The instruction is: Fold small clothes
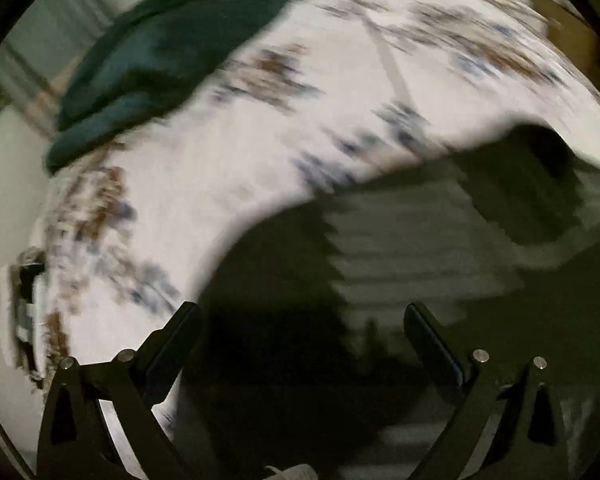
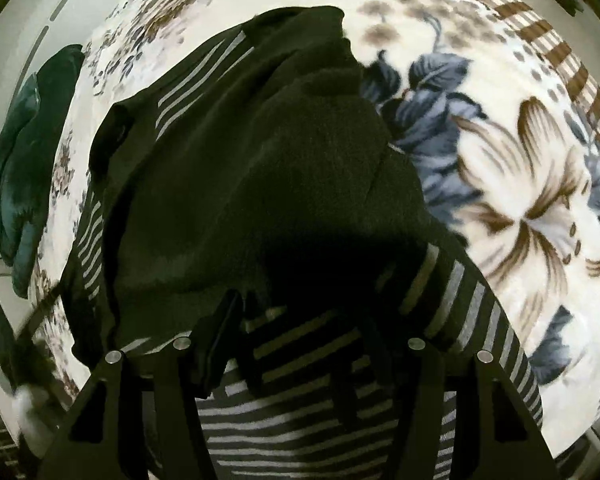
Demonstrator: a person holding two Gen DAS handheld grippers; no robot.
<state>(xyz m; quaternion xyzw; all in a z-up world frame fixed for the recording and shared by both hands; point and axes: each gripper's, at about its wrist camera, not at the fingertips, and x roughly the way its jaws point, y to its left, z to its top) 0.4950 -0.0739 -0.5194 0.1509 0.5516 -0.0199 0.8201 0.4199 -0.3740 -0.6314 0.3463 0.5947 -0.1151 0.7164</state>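
Observation:
A dark garment with grey-striped parts [image 2: 236,168] lies crumpled on the floral blanket [image 2: 520,184]. In the right wrist view it fills the middle. My right gripper [image 2: 288,320] points down at its near striped edge, fingers apart, with flat striped cloth between and under them. The right finger is hard to make out against the dark cloth. In the blurred left wrist view the same garment [image 1: 400,248] lies at lower right. My left gripper [image 1: 300,312] hovers over its dark edge, open, with nothing pinched.
A dark green cloth [image 1: 164,60] lies bunched at the blanket's far left edge; the same green cloth [image 2: 24,168] shows at the left of the right wrist view. The blanket's checked border [image 2: 540,36] runs along the far right. Pale floor [image 1: 4,208] lies beyond the blanket.

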